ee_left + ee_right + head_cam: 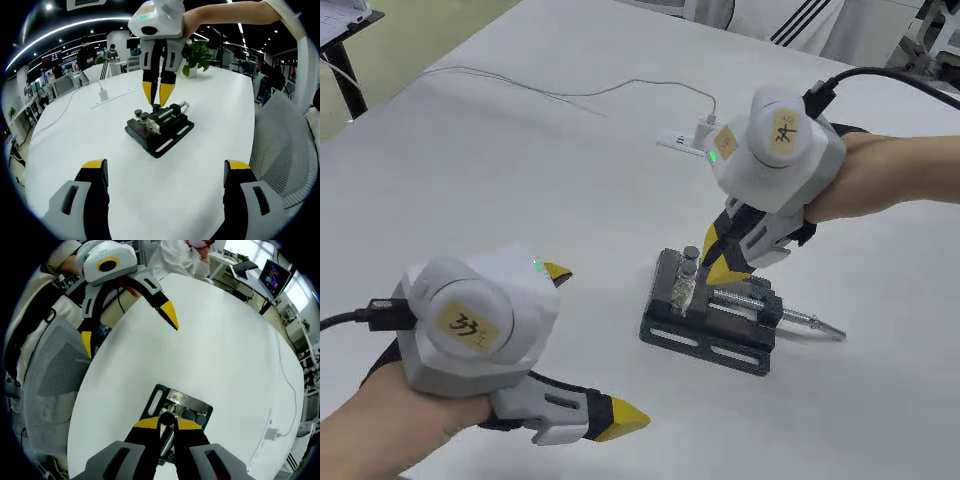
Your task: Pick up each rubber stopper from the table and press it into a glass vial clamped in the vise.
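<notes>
Our left gripper is released, its two yellow-tipped jaws spread wide with nothing between them. It hovers over the bare white table. Ahead of these open jaws and well apart from them sits the black vise, which falls between the two tips in the left gripper view. A mesh chair stands beyond the table edge, outside the right-hand jaw in that view.

In the vise a glass vial stands upright, already capped in grey. From the left gripper view we make out two such dark caps side by side in the clamp.

Just beside them our right gripper points down at the vise. Its jaws are clenched almost together on a small dark round piece, which we take for the rubber stopper. It sits right at the jaw tips, directly over the vise. We cannot tell whether it already touches a vial below, since the tips hide that spot.

Beyond the right gripper's jaws, on the far side of the vise, a white charger lies on the table, with a thin cable trailing away from it.
</notes>
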